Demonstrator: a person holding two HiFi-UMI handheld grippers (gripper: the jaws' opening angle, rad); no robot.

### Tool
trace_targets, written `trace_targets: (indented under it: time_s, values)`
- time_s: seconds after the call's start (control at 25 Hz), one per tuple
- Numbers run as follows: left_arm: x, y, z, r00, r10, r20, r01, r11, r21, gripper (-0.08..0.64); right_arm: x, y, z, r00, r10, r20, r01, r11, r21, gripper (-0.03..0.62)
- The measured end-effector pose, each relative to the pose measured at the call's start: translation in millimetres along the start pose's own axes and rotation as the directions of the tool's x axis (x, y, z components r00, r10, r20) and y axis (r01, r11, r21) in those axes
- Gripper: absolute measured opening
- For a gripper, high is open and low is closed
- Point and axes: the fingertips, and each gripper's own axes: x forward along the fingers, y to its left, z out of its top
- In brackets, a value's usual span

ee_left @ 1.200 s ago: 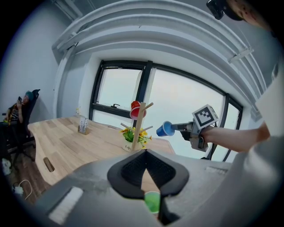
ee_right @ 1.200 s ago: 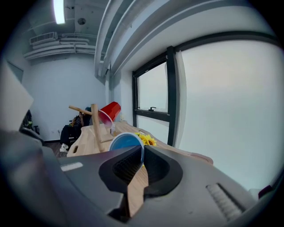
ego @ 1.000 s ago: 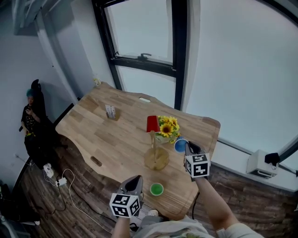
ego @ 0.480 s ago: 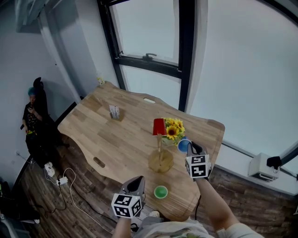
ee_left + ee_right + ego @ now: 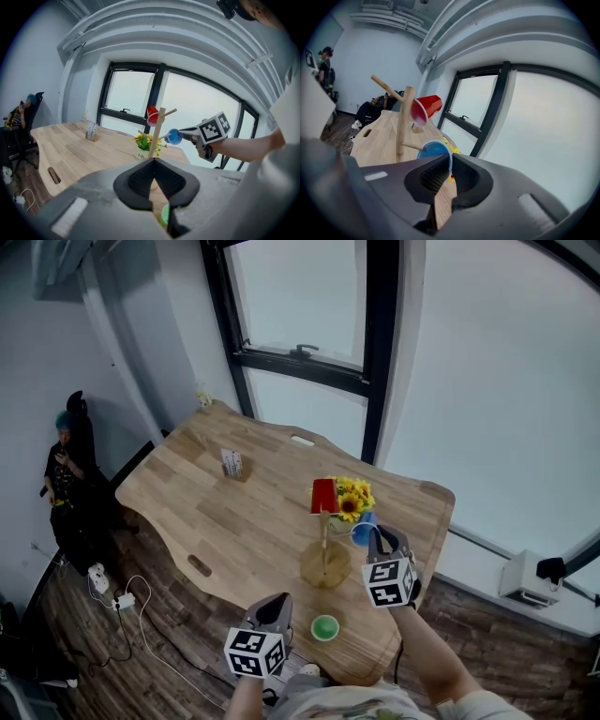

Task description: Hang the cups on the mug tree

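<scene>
Right gripper (image 5: 449, 163) — jaws pinched on the rim of the blue cup (image 5: 433, 151) — holds it at a mug tree (image 5: 404, 122) peg.

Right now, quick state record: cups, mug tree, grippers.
red cup: hung on upper peg of mug tree
blue cup: rim clamped in right gripper, at a lower peg's tip
green cup: on table, near left gripper
left gripper: shut, empty
hung so far: one of three
</scene>
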Motion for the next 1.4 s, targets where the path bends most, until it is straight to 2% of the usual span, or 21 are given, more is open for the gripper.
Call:
trace_targets:
  time_s: [0.2, 0.36, 0.6, 1.4]
  values:
    - [0.2, -0.6, -3.4, 1.000, 0.000, -0.004, 0.000, 1.000, -0.002, 0.002, -2.9, 13.1, 4.9, 1.000, -0.017, 0.019, 0.020, 0.985, -0.170, 0.025]
    - [-1.7, -1.7, -4.3, 1.000, 0.004, -0.005, -0.004, 1.000, -0.003, 0.002, -5.7, 22.8, 9.5, 0.999, -0.018, 0.037, 0.026, 0.968, -0.249, 0.029]
    - [-7.0, -0.6, -7.8, 1.000, 0.014, -0.005, -0.014, 1.000, -0.007, 0.002, -7.8, 37.0, 9.7, 0.999, 0.000, 0.040, 0.011, 0.962, -0.273, 0.034]
    - [-22.8, -0.6, -12.1, 1.000, 0.021, -0.002, -0.021, 1.000, -0.004, 0.002, -18.3, 71.7, 11.2, 0.998, 0.049, 0.050, -0.034, 0.963, -0.269, 0.040]
